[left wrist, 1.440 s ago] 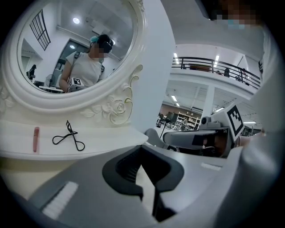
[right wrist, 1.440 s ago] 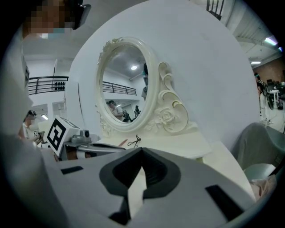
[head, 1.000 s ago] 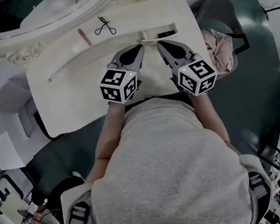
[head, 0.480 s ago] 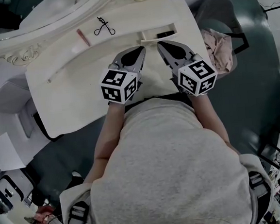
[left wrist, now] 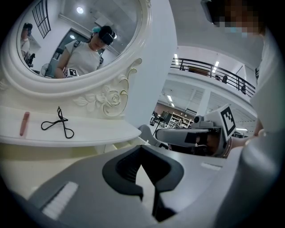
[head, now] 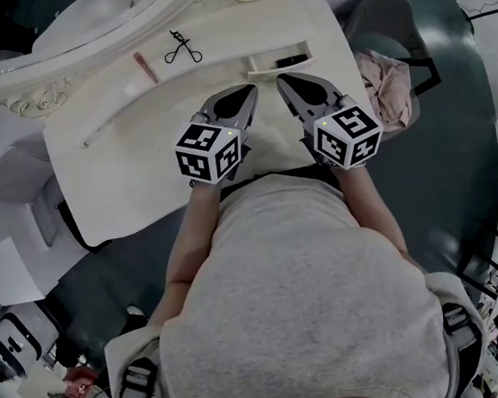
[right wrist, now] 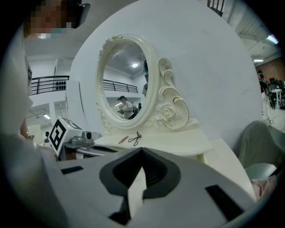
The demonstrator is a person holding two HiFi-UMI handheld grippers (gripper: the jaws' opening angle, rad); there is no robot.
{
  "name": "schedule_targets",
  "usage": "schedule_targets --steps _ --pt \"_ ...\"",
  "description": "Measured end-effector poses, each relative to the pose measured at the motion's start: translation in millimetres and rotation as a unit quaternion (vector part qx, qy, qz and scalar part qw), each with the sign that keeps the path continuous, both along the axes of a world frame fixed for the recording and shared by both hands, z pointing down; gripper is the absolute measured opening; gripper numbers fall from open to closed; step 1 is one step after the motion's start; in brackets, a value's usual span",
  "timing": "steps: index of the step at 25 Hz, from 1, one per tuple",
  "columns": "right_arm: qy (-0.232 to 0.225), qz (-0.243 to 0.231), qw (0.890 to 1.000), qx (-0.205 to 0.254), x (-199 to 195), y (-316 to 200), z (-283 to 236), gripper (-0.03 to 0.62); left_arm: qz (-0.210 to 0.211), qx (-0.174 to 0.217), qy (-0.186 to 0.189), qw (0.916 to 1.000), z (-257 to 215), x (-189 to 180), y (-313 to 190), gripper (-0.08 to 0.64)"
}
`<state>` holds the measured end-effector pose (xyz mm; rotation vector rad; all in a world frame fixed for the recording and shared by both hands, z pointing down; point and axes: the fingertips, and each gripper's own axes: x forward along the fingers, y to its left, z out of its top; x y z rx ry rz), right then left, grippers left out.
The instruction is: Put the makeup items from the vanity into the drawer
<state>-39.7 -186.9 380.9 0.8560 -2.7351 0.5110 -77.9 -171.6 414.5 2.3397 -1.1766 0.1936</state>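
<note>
A black eyelash curler [head: 180, 48] [left wrist: 58, 124] [right wrist: 135, 139] and a pink stick [head: 143, 67] [left wrist: 24, 123] [right wrist: 123, 140] lie on the raised shelf of the white vanity [head: 134, 169]. At the shelf's right end a small open compartment [head: 265, 62] holds a dark item [head: 291, 61]. My left gripper [head: 251, 90] [left wrist: 142, 151] hovers over the tabletop in front of the shelf, shut and empty. Beside it, my right gripper [head: 280, 80] [right wrist: 142, 152] is also shut with nothing in it. Their tips point toward the compartment, close together.
An oval mirror [left wrist: 80, 40] [right wrist: 122, 89] in a carved frame stands behind the shelf. A grey chair with a pinkish cloth [head: 386, 82] sits right of the vanity. A white box [head: 17, 171] stands to its left.
</note>
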Motion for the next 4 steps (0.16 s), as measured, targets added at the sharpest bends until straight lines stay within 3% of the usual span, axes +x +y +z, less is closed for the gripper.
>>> schedule_targets --steps 4 --pt "0.0 0.001 1.0 -0.001 0.8 1.5 1.5 0.008 0.013 -0.01 0.001 0.9999 3.8 4.2 4.5 0.009"
